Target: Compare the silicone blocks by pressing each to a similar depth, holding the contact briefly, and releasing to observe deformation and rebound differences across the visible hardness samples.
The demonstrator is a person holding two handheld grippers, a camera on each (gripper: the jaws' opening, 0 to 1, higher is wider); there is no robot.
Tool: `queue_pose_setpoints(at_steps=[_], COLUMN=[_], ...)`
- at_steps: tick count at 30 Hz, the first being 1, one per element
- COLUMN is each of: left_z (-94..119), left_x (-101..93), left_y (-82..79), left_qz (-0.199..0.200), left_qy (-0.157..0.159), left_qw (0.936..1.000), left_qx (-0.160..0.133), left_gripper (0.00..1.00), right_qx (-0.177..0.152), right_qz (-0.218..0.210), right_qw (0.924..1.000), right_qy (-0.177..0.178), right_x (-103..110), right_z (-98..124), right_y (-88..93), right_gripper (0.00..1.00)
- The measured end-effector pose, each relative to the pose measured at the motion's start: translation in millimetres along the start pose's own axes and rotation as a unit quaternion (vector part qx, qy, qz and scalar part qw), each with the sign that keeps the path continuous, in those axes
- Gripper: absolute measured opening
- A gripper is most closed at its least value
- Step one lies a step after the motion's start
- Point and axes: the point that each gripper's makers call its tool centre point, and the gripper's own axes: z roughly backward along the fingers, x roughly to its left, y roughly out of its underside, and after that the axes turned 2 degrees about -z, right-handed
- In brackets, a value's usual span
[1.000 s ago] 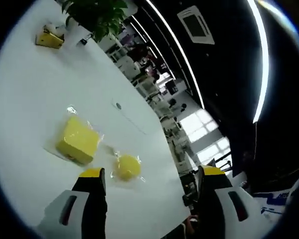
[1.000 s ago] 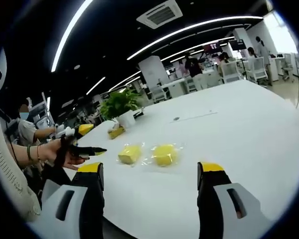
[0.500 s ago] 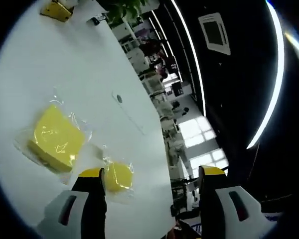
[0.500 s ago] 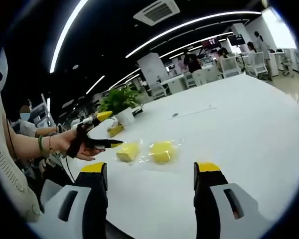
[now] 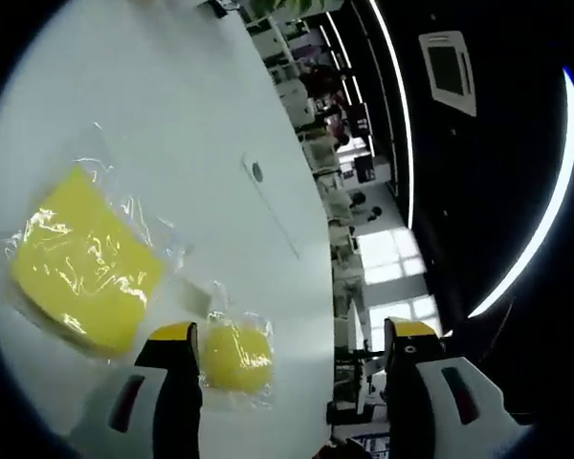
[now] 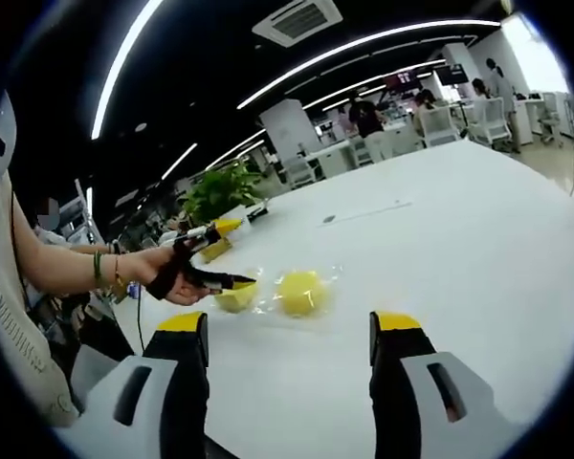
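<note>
Closer now than a second ago, my left tongs [image 5: 292, 335] have come down toward the two yellow silicone blocks, which loom larger in the left gripper view. Their yellow-tipped jaws stand wide apart and hold nothing. Both blocks lie in clear plastic wrap on the white table [image 5: 172, 115]. I see the larger square block [image 5: 81, 263] well inside the table's surface, and the smaller rounded block [image 5: 234, 356] just beside it, nearer the table's edge and right next to the left jaw's tip.

From the right gripper view, my right tongs [image 6: 289, 330] hang open and empty above the near edge of the table, well back from the blocks. My left hand [image 6: 167, 277] reaches in from the side with the left tongs, one thin jaw lying over the larger block while the other points up and away. The rounded block sits free just beside it. A potted green plant [image 6: 220, 191] stands toward the far side of the table.
</note>
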Motion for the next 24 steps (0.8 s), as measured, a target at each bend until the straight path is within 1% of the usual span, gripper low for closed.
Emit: queue_pose_setpoints(at_steps=[3, 5, 8, 10, 13, 14, 16, 18, 21, 23, 24], left_z=[-8, -15, -25, -30, -39, -41, -46, -51, -56, -59, -59], left_x=[9.5, 9.9, 10.9, 11.7, 14.4, 15.0, 15.2, 19.3, 24.3, 29.3, 31.8], left_y=[-0.1, 3.1, 13.6, 17.3, 19.6, 18.4, 12.2, 10.9, 12.4, 17.3, 18.5], left_qz=[-0.008, -0.019, -0.029, -0.041, -0.043, -0.044, -0.049, -0.051, -0.055, -0.066, -0.072], left_qy=[-0.021, -0.021, -0.022, -0.024, -0.028, -0.027, -0.024, -0.031, -0.036, -0.042, -0.046], left_qw=[0.9997, 0.9996, 0.9991, 0.9986, 0.9983, 0.9983, 0.9985, 0.9982, 0.9978, 0.9968, 0.9961], left_qx=[-0.005, 0.000, 0.020, 0.025, 0.028, 0.025, 0.007, 0.003, 0.004, 0.015, 0.019], left_gripper=[0.77, 0.77, 0.75, 0.75, 0.73, 0.71, 0.64, 0.62, 0.56, 0.52, 0.48], right_qx=[0.004, 0.006, 0.007, 0.008, 0.010, 0.012, 0.015, 0.017, 0.020, 0.020, 0.020], right_qz=[-0.002, -0.005, -0.010, -0.013, -0.016, -0.017, -0.016, -0.014, -0.012, -0.011, -0.011], right_qw=[1.0000, 1.0000, 0.9999, 0.9998, 0.9998, 0.9997, 0.9997, 0.9997, 0.9997, 0.9996, 0.9996], right_qy=[0.002, 0.003, 0.007, 0.010, 0.011, 0.011, 0.010, 0.011, 0.013, 0.015, 0.015], right_x=[-2, -4, -7, -10, -12, -12, -12, -14, -17, -20, -21], right_z=[-1, -1, 0, 1, 0, 0, 0, 1, 2, 2, 1], right_y=[3.0, 5.7, 8.9, 10.4, 12.0, 12.6, 12.9, 11.8, 9.3, 8.0, 7.7], right_gripper=[0.62, 0.62, 0.61, 0.61, 0.60, 0.60, 0.60, 0.59, 0.59, 0.59, 0.58])
